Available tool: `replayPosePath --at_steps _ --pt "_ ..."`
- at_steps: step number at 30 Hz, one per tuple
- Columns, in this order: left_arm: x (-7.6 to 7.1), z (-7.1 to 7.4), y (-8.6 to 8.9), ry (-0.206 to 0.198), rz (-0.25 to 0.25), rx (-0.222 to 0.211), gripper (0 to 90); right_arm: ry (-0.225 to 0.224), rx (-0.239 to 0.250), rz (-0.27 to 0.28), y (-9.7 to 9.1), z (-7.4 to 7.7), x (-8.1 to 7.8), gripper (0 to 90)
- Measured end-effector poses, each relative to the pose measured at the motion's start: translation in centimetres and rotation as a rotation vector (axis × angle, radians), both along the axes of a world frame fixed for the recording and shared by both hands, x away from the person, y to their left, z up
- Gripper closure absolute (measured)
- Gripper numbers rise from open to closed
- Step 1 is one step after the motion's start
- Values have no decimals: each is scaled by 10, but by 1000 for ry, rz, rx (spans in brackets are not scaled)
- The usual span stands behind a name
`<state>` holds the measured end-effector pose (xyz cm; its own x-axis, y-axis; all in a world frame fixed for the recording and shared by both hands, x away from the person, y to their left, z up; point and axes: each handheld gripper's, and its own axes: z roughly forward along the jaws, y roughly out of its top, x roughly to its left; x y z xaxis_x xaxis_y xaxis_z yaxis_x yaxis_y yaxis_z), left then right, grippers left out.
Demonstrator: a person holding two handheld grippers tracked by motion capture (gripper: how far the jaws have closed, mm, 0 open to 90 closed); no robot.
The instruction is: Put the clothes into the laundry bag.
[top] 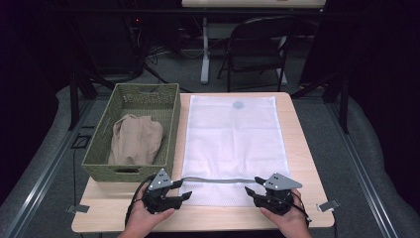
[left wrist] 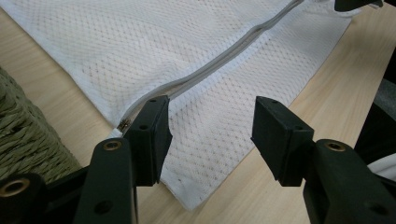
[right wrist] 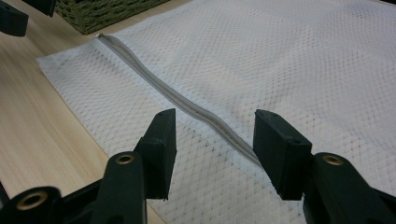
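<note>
A: Looking at the table, I see a white mesh laundry bag [top: 233,144] that lies flat on the wooden table [top: 307,163], just beside a woven basket [top: 171,129]. Inside the basket there is a beige garment [top: 134,140].

B: And the two grippers, where are they?

A: Both are at the near end of the bag, one at each end of the grey zipper [top: 218,180]. The left gripper [left wrist: 208,128] hovers above the end where the small metal zipper pull [left wrist: 124,125] sits; the right gripper [right wrist: 212,140] hovers above the other part of the zipper. The jaws of both are spread, and nothing is pinched between them. The mesh is only below them.

B: So which step is this, in your opinion?

A: I think it is the very beginning: the approach to open the bag. The zipper looks closed along its length, and the garment is not yet taken from the basket.

B: What does the next move need?

A: In my judgement, the left gripper must come down and close exactly on the pull, which is small and lies flat. The right gripper should pinch the mesh near the zipper, to keep the bag from sliding when the pull is drawn along.
</note>
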<state>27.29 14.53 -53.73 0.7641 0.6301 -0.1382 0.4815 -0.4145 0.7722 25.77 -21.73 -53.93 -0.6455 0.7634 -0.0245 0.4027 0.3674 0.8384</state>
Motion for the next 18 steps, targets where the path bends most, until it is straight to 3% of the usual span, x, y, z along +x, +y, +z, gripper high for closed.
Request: replayPosePath --at_steps 8,16,18 --pt "0 0 -1 25 -18 -1 471 33 15 -5 -5 -2 7 479" --pt "-3 3 0 17 -23 2 470 25 2 4 0 0 4 480" --pt "-5 9 2 7 -8 -22 470 24 1 2 2 0 3 480"
